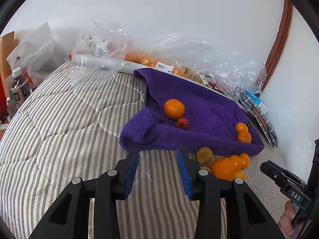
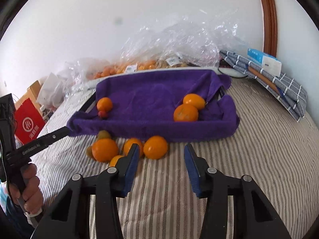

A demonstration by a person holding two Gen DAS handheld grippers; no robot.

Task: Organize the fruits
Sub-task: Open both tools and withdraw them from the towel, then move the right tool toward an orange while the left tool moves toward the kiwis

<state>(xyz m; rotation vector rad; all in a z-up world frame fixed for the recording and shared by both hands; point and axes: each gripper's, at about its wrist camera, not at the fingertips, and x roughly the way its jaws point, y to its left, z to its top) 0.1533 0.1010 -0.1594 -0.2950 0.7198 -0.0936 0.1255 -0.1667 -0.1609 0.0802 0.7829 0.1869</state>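
You're at pickup: both tongs, left gripper & right gripper, apart, empty. Next: close right on nearest orange, then into tray.

Clear bags blur the fruit inside them.

A purple towel-lined tray is seen on a grey-and-cream striped quilt. A large round orange and a small red fruit are held inside it. Loose oranges are piled just outside its near edge. The left gripper is held apart, nothing between its blue pads.
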